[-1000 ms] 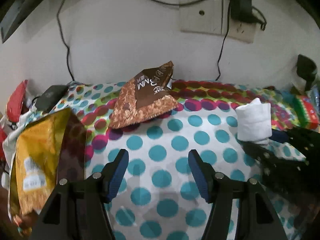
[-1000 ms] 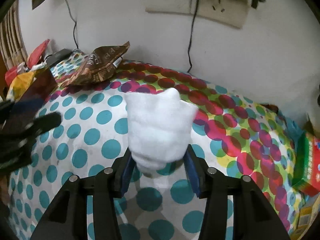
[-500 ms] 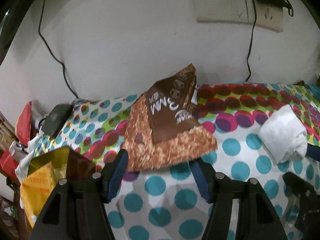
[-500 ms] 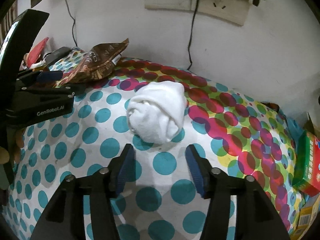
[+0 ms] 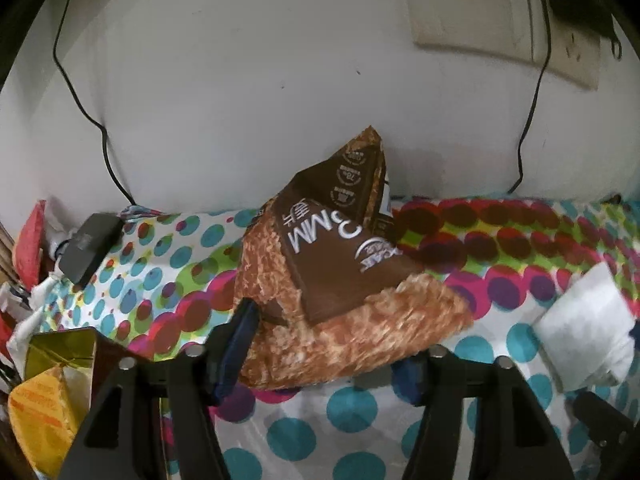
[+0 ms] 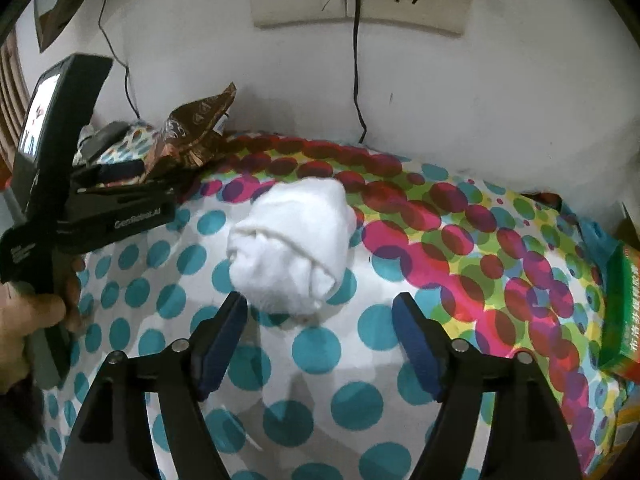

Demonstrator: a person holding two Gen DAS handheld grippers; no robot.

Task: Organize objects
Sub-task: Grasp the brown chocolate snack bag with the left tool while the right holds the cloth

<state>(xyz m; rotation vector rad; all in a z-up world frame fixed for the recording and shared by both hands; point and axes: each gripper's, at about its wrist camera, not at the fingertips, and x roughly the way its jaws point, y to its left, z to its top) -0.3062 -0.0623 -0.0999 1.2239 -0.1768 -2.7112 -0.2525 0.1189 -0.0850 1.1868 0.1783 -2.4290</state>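
- While the left tongs (image 5: 324, 344) tilt down toward the wall, their jaws have just been narrowing w/ the brown snack bag (image 5: 344, 280) between them; the left pad (image 5: 240, 332) touches the bag's edge, the right one is hidden behind the bag, so a clamp can't be confirmed.
- Brown snack bag lies on the dotted worktop (image 5: 360, 404) close to the wall, tipped up at its far end.
- In the right wrist view, a hand (image 6: 28, 316) grips the left tool's handle at the frame's left edge.
- Right tongs (image 6: 320, 316) angled down, jaws apart & just been widening; nothing gripped.
- White rolled cloth (image 6: 292, 248) sits on the worktop just ahead of the right tongs, near the left fingertip (image 6: 236, 304).
- Green box (image 6: 620, 304) at the worktop's right edge.
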